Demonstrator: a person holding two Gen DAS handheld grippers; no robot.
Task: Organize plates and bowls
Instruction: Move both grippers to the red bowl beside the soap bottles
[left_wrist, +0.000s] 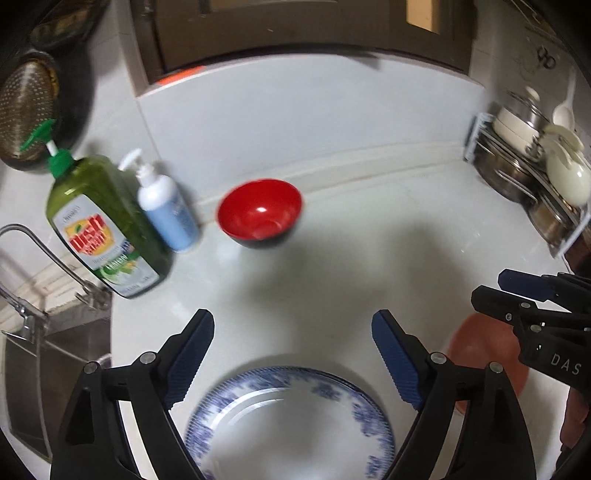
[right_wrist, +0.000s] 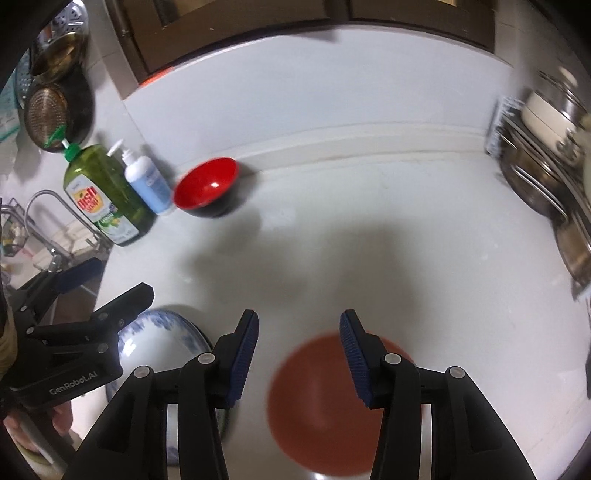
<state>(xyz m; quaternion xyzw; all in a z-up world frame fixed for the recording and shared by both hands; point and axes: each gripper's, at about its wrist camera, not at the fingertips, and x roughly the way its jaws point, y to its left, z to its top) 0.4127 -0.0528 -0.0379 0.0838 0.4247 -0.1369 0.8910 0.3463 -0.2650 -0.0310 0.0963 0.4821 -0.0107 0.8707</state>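
Observation:
A blue-patterned white plate (left_wrist: 291, 421) lies on the white counter just below my left gripper (left_wrist: 293, 328), which is open and empty above it. The plate also shows in the right wrist view (right_wrist: 162, 332). A brown-red plate (right_wrist: 321, 402) lies under my right gripper (right_wrist: 299, 332), also open and empty; it shows in the left wrist view (left_wrist: 484, 354) beside the right gripper (left_wrist: 491, 288). A red bowl with a black outside (left_wrist: 260, 214) stands farther back near the wall; it also shows in the right wrist view (right_wrist: 207, 186).
A green dish-soap bottle (left_wrist: 99, 221) and a white-blue pump bottle (left_wrist: 166, 206) stand left of the bowl. A sink with faucet (left_wrist: 44, 280) is at the left. A dish rack with steel pots and ladles (left_wrist: 535, 173) stands at the right.

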